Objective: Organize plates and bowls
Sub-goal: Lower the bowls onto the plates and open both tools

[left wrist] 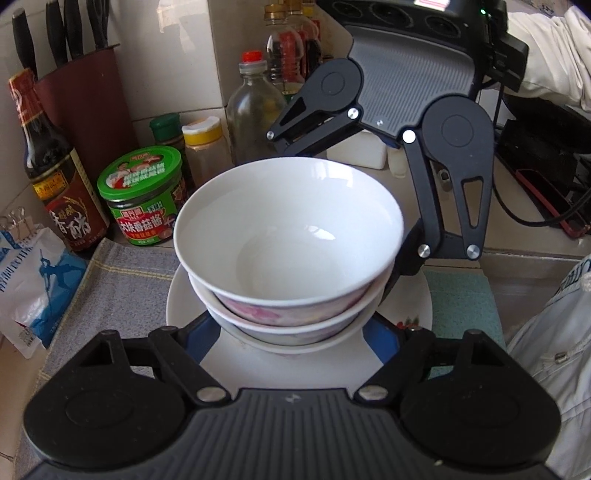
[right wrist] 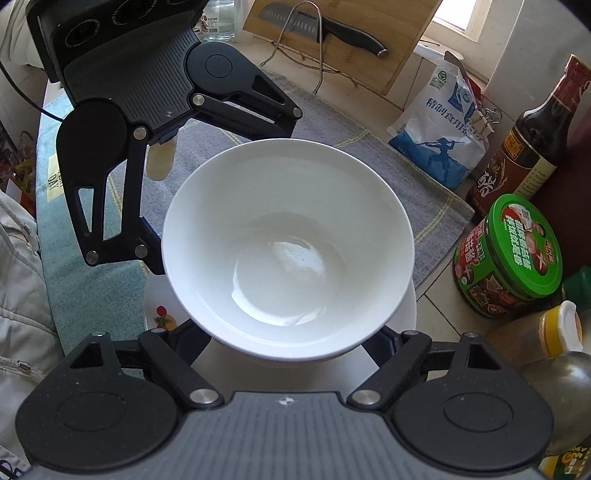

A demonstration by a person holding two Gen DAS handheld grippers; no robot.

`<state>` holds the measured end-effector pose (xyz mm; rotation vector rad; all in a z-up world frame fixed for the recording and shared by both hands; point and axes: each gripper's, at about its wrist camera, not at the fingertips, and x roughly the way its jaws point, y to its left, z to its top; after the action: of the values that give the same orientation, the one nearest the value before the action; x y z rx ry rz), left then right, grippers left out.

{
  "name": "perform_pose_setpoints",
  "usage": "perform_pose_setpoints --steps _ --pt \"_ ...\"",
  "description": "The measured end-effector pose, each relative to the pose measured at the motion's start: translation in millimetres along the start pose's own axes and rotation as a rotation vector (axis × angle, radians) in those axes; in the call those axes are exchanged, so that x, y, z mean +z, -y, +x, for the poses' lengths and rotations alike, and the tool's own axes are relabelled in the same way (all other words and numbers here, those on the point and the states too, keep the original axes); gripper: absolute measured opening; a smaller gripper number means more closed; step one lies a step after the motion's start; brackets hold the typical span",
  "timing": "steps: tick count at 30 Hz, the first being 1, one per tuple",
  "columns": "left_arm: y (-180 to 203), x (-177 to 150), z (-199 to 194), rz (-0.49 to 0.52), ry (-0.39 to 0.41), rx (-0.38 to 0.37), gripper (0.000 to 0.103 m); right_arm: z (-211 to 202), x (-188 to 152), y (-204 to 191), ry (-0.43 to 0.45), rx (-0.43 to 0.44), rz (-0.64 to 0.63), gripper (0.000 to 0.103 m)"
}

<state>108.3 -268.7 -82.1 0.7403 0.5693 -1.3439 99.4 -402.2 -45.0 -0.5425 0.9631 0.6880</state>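
Note:
A white bowl with a pink flower pattern (left wrist: 288, 221) (right wrist: 284, 251) sits slightly tilted on top of two nested bowls (left wrist: 295, 328). The stack stands on a white plate (left wrist: 184, 306) (right wrist: 402, 314). My left gripper (left wrist: 291, 332) reaches in from the near side, its blue pads (left wrist: 195, 339) lying against the lower bowls on both sides. My right gripper (right wrist: 284, 332) straddles the top bowl from the opposite side. Its fingers (left wrist: 406, 262) run under the rim, where the bowl hides the tips and any contact.
The plate rests on a grey cloth (left wrist: 122, 280) beside a teal cloth (left wrist: 458, 295). Close behind stand a green-lidded jar (left wrist: 142, 192), a vinegar bottle (left wrist: 55, 166), several other bottles, a knife block (left wrist: 85, 92) and a salt bag (right wrist: 439, 140). A cutting board with a knife (right wrist: 343, 33) leans nearby. A person's light clothing (left wrist: 546, 350) is at the counter edge.

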Motion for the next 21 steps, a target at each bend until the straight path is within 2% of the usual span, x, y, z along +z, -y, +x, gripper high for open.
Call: perform_pose_setpoints --steps 3,6,9,12,16,21 --pt "3 -4 -8 -0.005 0.028 0.013 0.089 -4 0 -2 0.008 -0.012 0.026 0.098" --pt "6 -9 -21 -0.017 0.06 0.039 0.092 -6 -1 -11 -0.005 -0.058 0.038 0.1" --pt "10 -16 -40 -0.043 0.116 0.086 0.098 -11 0 -22 -0.017 -0.113 0.069 0.1" --pt "13 -25 -65 -0.068 0.195 0.132 0.1 -18 3 -35 -0.027 -0.204 0.133 0.103" --pt "25 -44 -102 -0.078 0.362 0.279 0.102 -28 11 -58 -0.052 -0.316 0.25 0.103" --pt "43 -55 -130 -0.137 0.39 0.382 0.102 -42 27 -92 -0.039 -0.479 0.457 0.103"
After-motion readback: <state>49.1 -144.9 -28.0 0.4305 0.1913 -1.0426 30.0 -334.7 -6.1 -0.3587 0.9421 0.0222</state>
